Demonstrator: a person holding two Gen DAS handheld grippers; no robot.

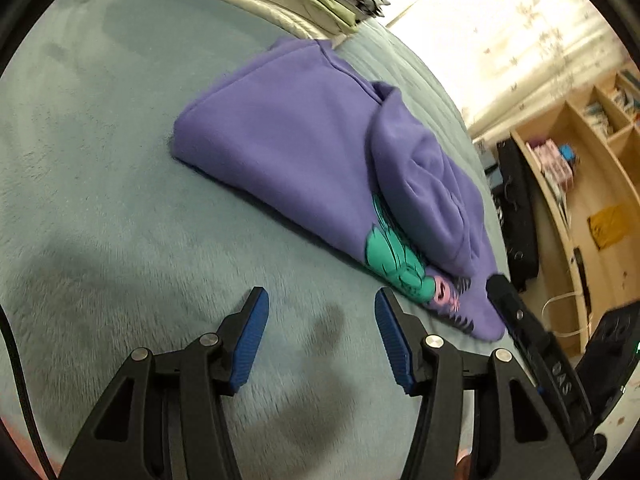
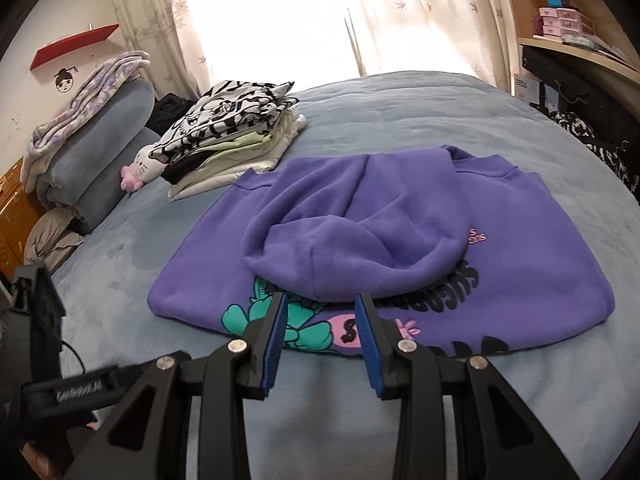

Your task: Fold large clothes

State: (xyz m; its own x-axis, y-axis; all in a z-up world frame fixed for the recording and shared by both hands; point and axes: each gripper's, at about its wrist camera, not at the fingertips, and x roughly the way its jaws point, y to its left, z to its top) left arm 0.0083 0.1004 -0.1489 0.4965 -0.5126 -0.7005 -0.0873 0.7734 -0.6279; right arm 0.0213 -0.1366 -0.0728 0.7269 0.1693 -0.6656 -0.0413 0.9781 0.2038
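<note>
Hoodie: the purple hoodie (image 2: 400, 240) lies folded on the bed (image 2: 400, 92), its hood (image 2: 360, 248) laid flat over the printed front; green and pink print shows at the near edge.
Left gripper: the left gripper (image 1: 320, 304) hangs over bare blanket just beside the hoodie's (image 1: 288, 152) near edge, its blue-padded fingers (image 1: 250, 340) spread apart and holding nothing.
Right gripper: the right gripper (image 2: 320, 306) is at the hoodie's near edge below the hood, fingers (image 2: 370, 336) apart, nothing between them.
Folded stack: a pile of folded clothes (image 2: 236, 136) sits behind the hoodie, toward the pillows (image 2: 96, 148).
Background: curtains (image 2: 400, 8) behind the bed, wooden shelves (image 1: 580, 152) to the side.
</note>
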